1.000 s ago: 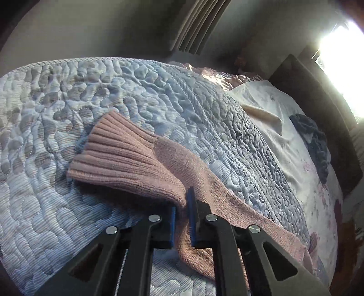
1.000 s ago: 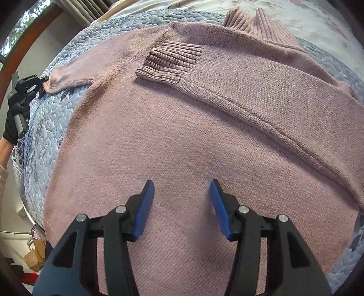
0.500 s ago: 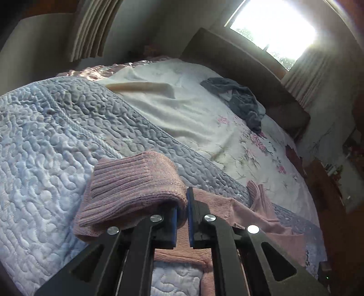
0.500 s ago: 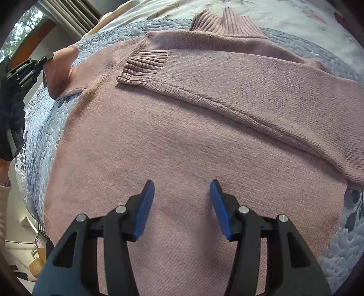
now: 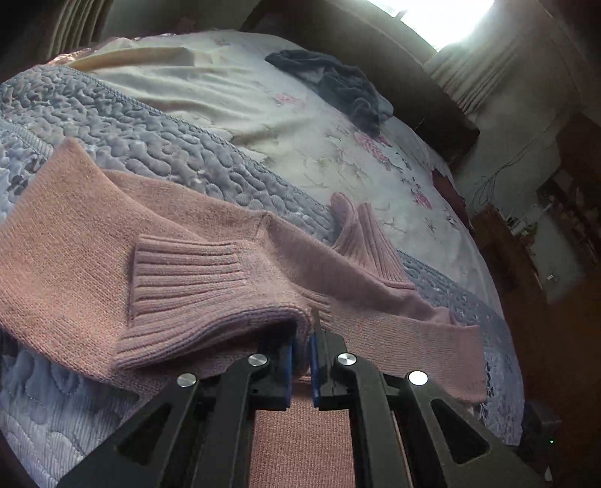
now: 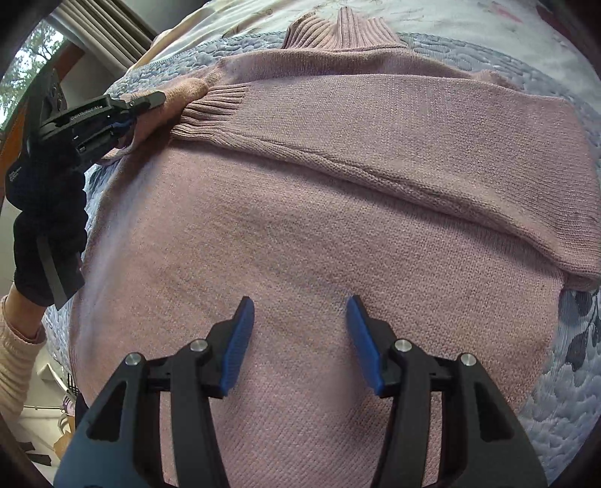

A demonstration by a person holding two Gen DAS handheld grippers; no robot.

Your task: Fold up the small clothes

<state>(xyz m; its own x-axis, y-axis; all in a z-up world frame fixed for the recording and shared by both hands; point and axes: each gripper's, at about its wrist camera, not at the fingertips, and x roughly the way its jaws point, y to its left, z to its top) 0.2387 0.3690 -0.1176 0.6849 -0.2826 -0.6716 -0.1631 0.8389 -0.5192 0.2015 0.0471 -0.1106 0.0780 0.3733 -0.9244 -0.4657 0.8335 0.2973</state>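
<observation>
A pink knit sweater (image 6: 300, 232) lies flat on the blue quilted bedspread (image 6: 556, 394), its ribbed collar (image 6: 338, 33) at the far end. One sleeve (image 6: 394, 124) is folded across the chest. My left gripper (image 5: 302, 349) is shut on the ribbed cuff (image 5: 188, 285) of the other sleeve and holds it raised above the body. In the right wrist view that left gripper (image 6: 129, 120) sits at the sweater's left shoulder, held by a dark-gloved hand (image 6: 45, 225). My right gripper (image 6: 300, 323) hovers open over the sweater's lower body, nothing between its fingers.
A floral sheet (image 5: 338, 142) covers the bed beyond the quilt (image 5: 150, 150), with a dark blue crumpled garment (image 5: 338, 86) near the headboard (image 5: 375, 56). A bright window (image 5: 443, 18) and curtains (image 5: 499, 67) stand behind. Dark wooden furniture (image 5: 526, 255) lines the right side.
My left gripper has carried the sleeve cuff from out on the quilt inward, up to the sweater's shoulder. The right gripper has stayed open, shifting slightly over the body.
</observation>
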